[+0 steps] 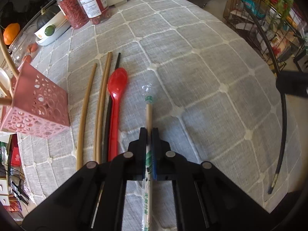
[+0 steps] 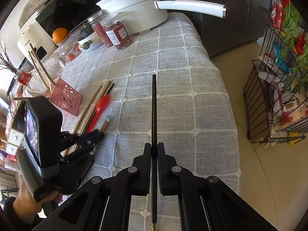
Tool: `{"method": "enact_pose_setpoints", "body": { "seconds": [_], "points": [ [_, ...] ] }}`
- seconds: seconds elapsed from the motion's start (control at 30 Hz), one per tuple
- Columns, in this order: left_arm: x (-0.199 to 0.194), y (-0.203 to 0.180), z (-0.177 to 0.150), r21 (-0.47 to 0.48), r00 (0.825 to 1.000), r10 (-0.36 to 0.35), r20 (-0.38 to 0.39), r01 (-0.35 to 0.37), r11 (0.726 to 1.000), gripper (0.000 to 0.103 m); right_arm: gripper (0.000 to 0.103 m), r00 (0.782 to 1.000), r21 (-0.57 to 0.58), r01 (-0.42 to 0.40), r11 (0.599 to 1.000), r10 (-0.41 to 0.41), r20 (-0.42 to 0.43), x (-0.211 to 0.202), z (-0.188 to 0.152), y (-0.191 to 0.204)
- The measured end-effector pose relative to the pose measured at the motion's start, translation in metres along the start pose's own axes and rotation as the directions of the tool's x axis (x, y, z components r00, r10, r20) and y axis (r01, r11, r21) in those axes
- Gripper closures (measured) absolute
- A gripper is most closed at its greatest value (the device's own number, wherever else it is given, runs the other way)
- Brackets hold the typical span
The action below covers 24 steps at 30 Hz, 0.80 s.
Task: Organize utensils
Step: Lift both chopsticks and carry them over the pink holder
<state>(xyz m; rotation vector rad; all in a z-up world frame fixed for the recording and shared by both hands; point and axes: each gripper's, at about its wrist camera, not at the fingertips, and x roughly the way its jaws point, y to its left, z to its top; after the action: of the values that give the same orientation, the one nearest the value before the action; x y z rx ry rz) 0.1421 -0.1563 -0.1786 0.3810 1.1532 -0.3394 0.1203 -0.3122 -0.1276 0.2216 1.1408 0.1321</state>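
My left gripper (image 1: pixel 149 130) is shut on a wooden chopstick in a torn plastic wrapper (image 1: pixel 148 113), low over the grey tablecloth. Left of it lie a red spoon (image 1: pixel 115 96), a black chopstick (image 1: pixel 108 111) and three tan chopsticks (image 1: pixel 101 104). A pink perforated holder (image 1: pixel 38 105) with chopsticks in it stands at the far left. My right gripper (image 2: pixel 154 144) is shut on a black chopstick (image 2: pixel 154 111) that points away over the table. The left gripper (image 2: pixel 96 132) and the pink holder (image 2: pixel 65 98) also show in the right wrist view.
Two jars of red food (image 2: pixel 113 32), a white pot with a long handle (image 2: pixel 138 9), a plate with fruit (image 2: pixel 88 44) and an orange (image 2: pixel 59 34) stand at the table's back. A wire rack (image 2: pixel 279 88) with groceries stands on the floor to the right.
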Motion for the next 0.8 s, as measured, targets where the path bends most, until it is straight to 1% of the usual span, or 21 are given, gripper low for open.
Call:
{"method": "enact_pose_setpoints", "body": {
  "seconds": [0.17, 0.23, 0.37, 0.47, 0.5, 0.6, 0.67, 0.7, 0.77, 0.8],
  "points": [
    [-0.029, -0.011, -0.021, 0.036, 0.997, -0.033, 0.068, 0.031, 0.999, 0.097, 0.097, 0.999, -0.006, 0.012, 1.0, -0.012, 0.037, -0.016, -0.003, 0.003],
    [-0.047, -0.013, -0.03, 0.042, 0.993, -0.05, 0.111, 0.045, 0.998, 0.097, 0.097, 0.998, -0.013, 0.016, 1.0, -0.015, 0.059, -0.024, -0.005, 0.006],
    [-0.085, -0.009, -0.044, 0.053, 0.978, -0.07, 0.194, 0.061, 0.997, 0.097, 0.097, 0.994, -0.04, 0.024, 0.999, -0.02, 0.104, -0.04, -0.008, 0.017],
    [-0.117, 0.0, -0.056, 0.043, 0.957, -0.083, 0.278, 0.074, 0.996, 0.097, 0.097, 0.99, -0.061, 0.028, 0.998, -0.019, 0.142, -0.053, -0.01, 0.026],
    [-0.128, 0.003, -0.06, 0.036, 0.947, -0.08, 0.312, 0.073, 0.997, 0.097, 0.097, 0.988, -0.068, 0.03, 0.997, -0.019, 0.155, -0.057, -0.011, 0.029],
    [-0.159, 0.018, -0.07, -0.002, 0.906, -0.066, 0.418, 0.073, 0.997, 0.097, 0.097, 0.979, -0.088, 0.038, 0.995, -0.02, 0.204, -0.069, -0.011, 0.042],
    [-0.177, 0.036, -0.073, -0.047, 0.87, -0.049, 0.49, 0.083, 0.995, 0.097, 0.097, 0.968, -0.096, 0.05, 0.994, -0.024, 0.248, -0.076, -0.009, 0.049],
    [-0.182, 0.043, -0.073, -0.066, 0.856, -0.043, 0.515, 0.09, 0.994, 0.097, 0.097, 0.962, -0.104, 0.055, 0.993, -0.025, 0.273, -0.08, -0.008, 0.053],
    [-0.195, 0.057, -0.071, -0.111, 0.815, -0.009, 0.579, 0.089, 0.99, 0.097, 0.097, 0.949, -0.111, 0.064, 0.992, -0.026, 0.315, -0.086, -0.006, 0.06],
    [-0.202, 0.065, -0.07, -0.132, 0.788, 0.014, 0.616, 0.086, 0.988, 0.097, 0.097, 0.942, -0.112, 0.064, 0.992, -0.023, 0.335, -0.09, -0.004, 0.063]
  ]
}}
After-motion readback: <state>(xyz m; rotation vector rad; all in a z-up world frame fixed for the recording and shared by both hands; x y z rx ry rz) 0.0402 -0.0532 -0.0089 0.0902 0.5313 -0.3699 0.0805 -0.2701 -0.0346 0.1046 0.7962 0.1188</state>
